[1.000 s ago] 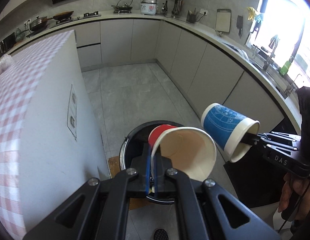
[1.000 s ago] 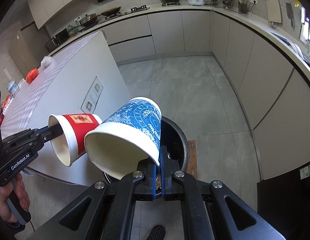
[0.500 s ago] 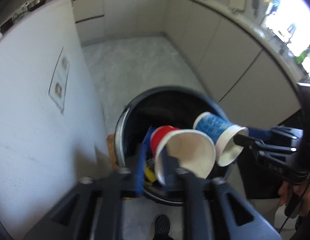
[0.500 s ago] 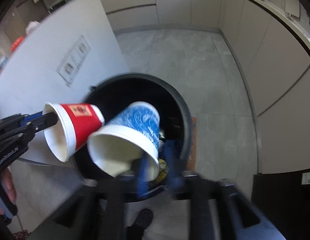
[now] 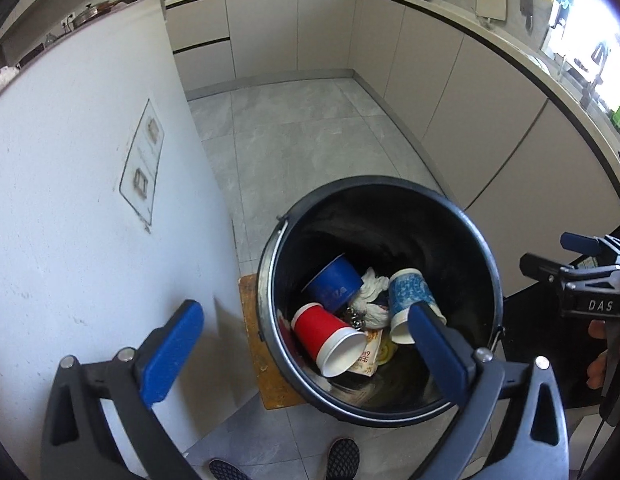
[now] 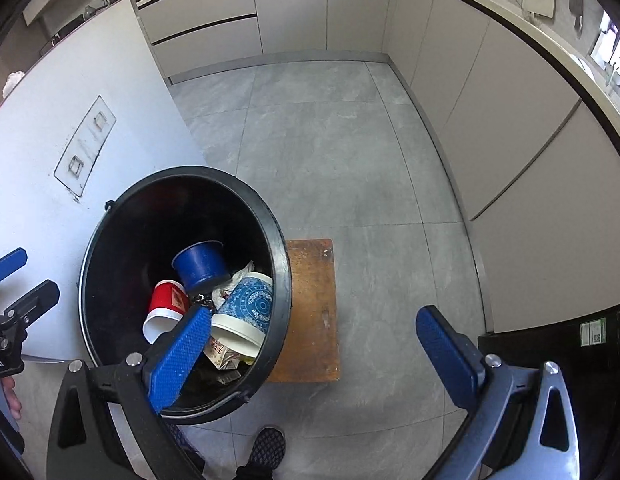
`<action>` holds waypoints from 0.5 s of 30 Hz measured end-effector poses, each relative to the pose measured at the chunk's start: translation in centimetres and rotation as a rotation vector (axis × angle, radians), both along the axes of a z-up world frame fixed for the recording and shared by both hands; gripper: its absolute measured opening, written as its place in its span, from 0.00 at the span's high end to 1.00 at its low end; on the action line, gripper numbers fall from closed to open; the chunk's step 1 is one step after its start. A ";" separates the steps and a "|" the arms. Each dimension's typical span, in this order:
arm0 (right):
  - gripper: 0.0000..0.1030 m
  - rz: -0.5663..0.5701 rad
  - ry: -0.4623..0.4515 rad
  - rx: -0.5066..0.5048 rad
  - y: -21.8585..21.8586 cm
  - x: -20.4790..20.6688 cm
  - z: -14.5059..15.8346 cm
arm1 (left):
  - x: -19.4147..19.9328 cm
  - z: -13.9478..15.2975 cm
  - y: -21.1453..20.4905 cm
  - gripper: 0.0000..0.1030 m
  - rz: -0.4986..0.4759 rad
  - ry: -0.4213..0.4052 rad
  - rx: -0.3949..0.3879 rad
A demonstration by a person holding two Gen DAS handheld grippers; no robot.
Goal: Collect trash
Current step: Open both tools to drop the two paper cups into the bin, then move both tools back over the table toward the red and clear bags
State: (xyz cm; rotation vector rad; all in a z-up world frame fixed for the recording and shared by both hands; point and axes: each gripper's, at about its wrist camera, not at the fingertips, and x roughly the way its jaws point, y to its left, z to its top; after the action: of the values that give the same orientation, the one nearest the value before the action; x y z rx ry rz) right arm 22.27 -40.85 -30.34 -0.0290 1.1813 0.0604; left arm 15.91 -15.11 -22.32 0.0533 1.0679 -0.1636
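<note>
A black trash bucket [image 5: 486, 252] [image 6: 282, 260] stands on the floor beside the white island. Inside lie a red paper cup [image 5: 328, 334] [image 6: 166, 304], a patterned blue paper cup [image 5: 410, 296] [image 6: 248, 308], a dark blue cup [image 5: 332, 282] [image 6: 200, 266] and crumpled white paper [image 5: 372, 300]. My left gripper [image 5: 302, 344] is open and empty above the bucket's near rim. My right gripper [image 6: 314, 350] is open and empty, over the bucket's right edge. The right gripper also shows at the right of the left wrist view [image 5: 562, 260].
The white island wall [image 5: 82, 184] rises close on the left. A wooden board [image 6: 314, 312] lies under the bucket. Grey cabinets [image 5: 462, 92] curve along the back and right. A dark box [image 6: 590, 344] stands at the right. My shoes [image 5: 342, 456] show at the bottom edge.
Both grippers dipped over the bucket and opened. The red cup and the patterned blue cup left the jaws and now lie inside the bucket.
</note>
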 end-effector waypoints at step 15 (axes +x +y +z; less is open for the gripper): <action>0.00 -0.033 -0.108 -0.008 0.5 -0.9 6.2 | 0.2 5.7 0.8 0.01 -0.003 -0.112 -0.036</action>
State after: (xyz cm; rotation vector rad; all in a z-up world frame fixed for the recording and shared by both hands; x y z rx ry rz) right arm 21.36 -40.40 -24.10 -0.0194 1.0738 0.0243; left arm 16.16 -14.28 -16.63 0.0315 0.9526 -0.1799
